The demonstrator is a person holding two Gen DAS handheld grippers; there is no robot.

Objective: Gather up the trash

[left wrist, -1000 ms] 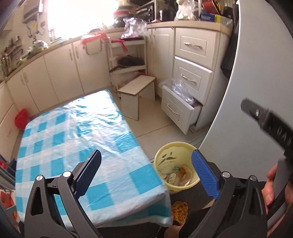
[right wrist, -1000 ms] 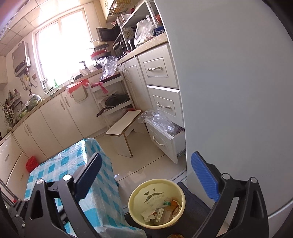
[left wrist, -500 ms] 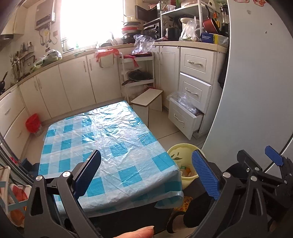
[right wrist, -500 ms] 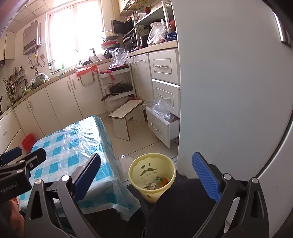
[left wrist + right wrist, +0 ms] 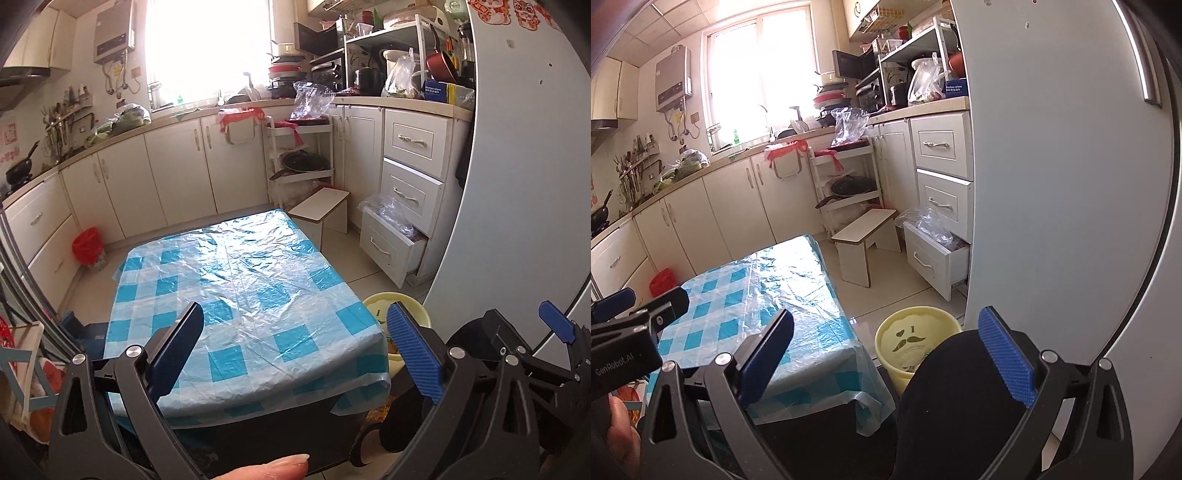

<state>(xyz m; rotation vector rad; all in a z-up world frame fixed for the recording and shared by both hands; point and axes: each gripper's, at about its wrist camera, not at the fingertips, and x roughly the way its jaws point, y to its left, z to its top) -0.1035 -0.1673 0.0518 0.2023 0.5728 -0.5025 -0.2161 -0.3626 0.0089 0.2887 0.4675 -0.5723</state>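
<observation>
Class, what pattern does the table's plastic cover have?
Blue-and-white checks on the plastic cover; clearest in the left wrist view.

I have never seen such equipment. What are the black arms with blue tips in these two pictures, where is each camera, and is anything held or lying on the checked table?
These are two hand-held grippers, not a robot. A person carries one in each hand, and each has a wide-angle camera looking forward along its two fingers. One picture is from the left gripper, the other from the right gripper. Both stand open and hold nothing. The table has a blue checked plastic cover, and nothing shows on it. Beside it on the floor is a yellow bin with some trash inside. The white surface at right is a fridge.
</observation>
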